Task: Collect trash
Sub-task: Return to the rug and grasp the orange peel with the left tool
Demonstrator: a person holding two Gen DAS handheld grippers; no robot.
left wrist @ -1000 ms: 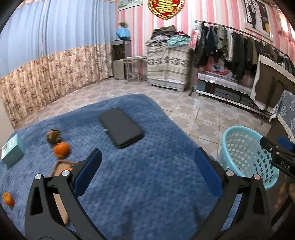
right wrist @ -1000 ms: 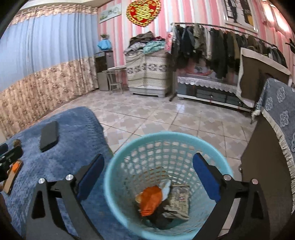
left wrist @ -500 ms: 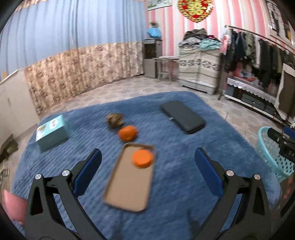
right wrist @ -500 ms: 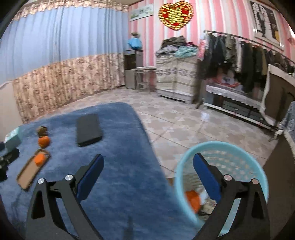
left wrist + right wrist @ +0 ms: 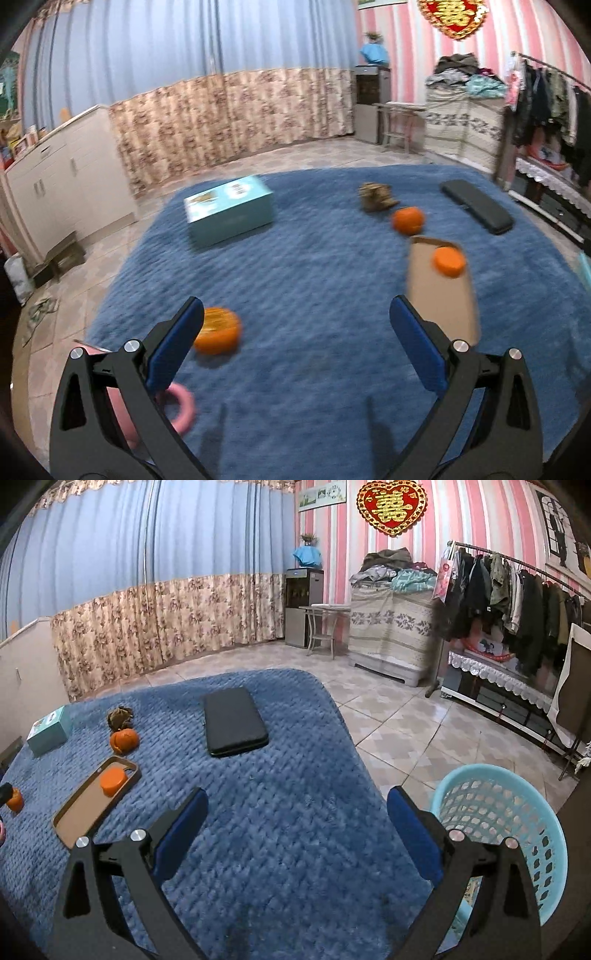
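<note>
My left gripper (image 5: 295, 343) is open and empty above the blue blanket (image 5: 314, 280). An orange piece (image 5: 218, 331) lies just beside its left finger. Farther off lie a brown crumpled scrap (image 5: 376, 192), a whole orange (image 5: 407, 220) and an orange cap (image 5: 448, 261) on a tan phone case (image 5: 439, 291). My right gripper (image 5: 295, 823) is open and empty over the blanket's right part, with the light blue trash basket (image 5: 524, 808) on the floor to its right. The scrap (image 5: 120, 718), orange (image 5: 124, 740) and cap (image 5: 112, 781) show at the left.
A teal box (image 5: 229, 209) and a black flat case (image 5: 476, 211) lie on the blanket. A pink ring-shaped thing (image 5: 177, 406) sits by my left finger. White cabinets (image 5: 55, 184) stand at the left, a clothes rack (image 5: 517, 602) at the right, tiled floor around.
Both views have swung left. The left gripper moved from near the basket to the blanket's left side by the orange piece. The right gripper moved off the basket to over the blanket.
</note>
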